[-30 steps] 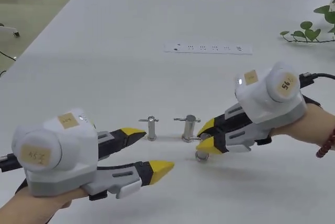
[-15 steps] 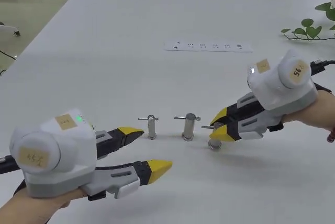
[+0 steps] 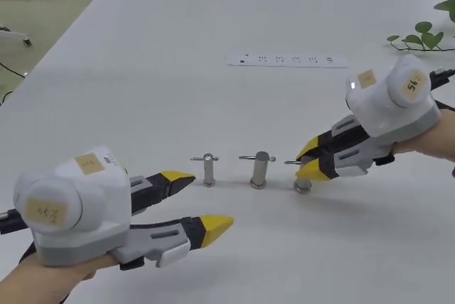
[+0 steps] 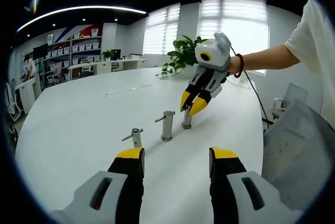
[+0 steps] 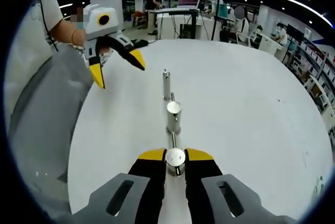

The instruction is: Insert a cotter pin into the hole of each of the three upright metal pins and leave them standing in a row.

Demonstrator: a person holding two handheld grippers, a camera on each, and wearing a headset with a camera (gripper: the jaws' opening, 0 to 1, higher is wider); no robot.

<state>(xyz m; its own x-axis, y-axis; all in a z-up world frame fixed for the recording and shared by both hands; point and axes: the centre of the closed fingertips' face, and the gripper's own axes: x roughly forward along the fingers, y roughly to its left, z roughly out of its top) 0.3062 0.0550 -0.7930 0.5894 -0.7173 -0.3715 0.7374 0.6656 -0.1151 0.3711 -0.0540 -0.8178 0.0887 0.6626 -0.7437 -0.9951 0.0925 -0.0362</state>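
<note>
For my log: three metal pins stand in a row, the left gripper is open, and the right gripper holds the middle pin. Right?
No. The right gripper holds the end pin, not the middle pin; the right gripper view shows it between the jaws. The rest, including the open left gripper, is right.

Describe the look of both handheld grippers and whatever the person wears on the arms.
The left gripper and right gripper match: rounded white housings with tan handwritten stickers, grey bodies, black jaws tipped yellow. A black cable leaves the right one. That wrist wears a dark red beaded bracelet, below a white short sleeve.
</note>
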